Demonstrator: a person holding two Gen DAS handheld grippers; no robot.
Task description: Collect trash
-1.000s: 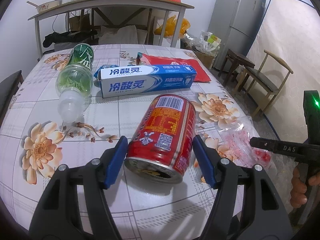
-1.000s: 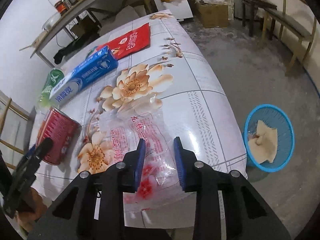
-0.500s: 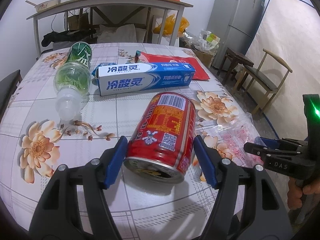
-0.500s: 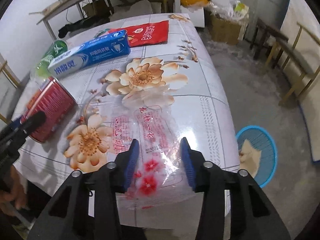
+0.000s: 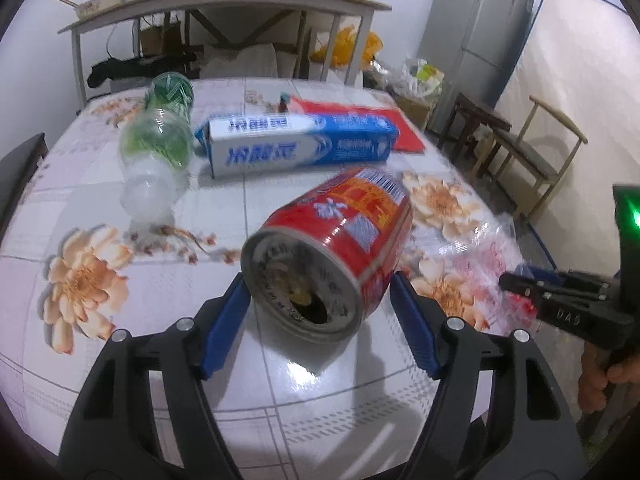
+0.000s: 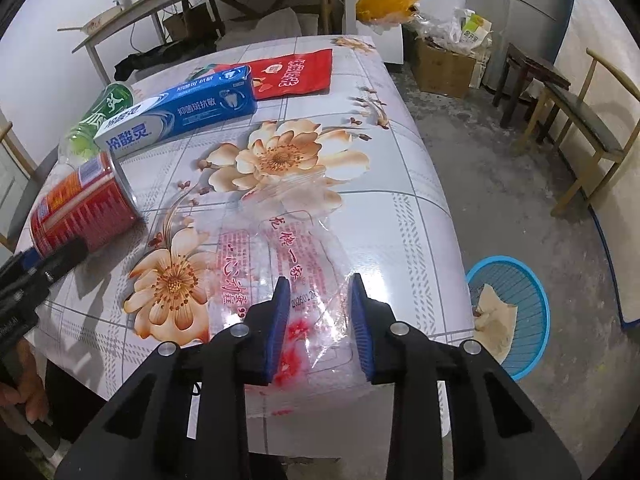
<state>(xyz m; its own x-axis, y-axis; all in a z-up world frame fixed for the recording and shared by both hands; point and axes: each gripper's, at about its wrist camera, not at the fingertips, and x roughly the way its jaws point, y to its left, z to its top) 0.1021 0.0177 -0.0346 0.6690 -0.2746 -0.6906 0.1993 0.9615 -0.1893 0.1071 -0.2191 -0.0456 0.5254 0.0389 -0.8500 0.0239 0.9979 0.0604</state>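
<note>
From your left wrist camera, your left claw (image 5: pixel 320 312) has its blue pads on either side of the red can (image 5: pixel 332 252), which lies on its side and tilted, its opened end facing the camera. The can sits between the pads near their tips; whether they press on it I cannot tell. Beyond it on the floral worktop (image 5: pixel 100 208) lie a blue toothpaste box (image 5: pixel 300 146), a clear bottle (image 5: pixel 156 160) with a green label to its left, and a red packet (image 5: pixel 360 120) behind the box. To the right, your right claw (image 5: pixel 516 280) reaches over a crinkled clear plastic wrapper (image 5: pixel 480 256).

From your right wrist camera, your right claw (image 6: pixel 318 304) stands partly apart over the near end of the clear plastic wrapper (image 6: pixel 280 256), which lies flat at the worktop's (image 6: pixel 400 160) front edge. Its jaws have just been narrowing; the film lies between the pads, and they are not pinching it. The red can (image 6: pixel 80 208) lies far left with your left claw (image 6: pixel 48 260) at it. On the floor to the right sits a blue basket (image 6: pixel 516 284) holding a crumpled paper.
</note>
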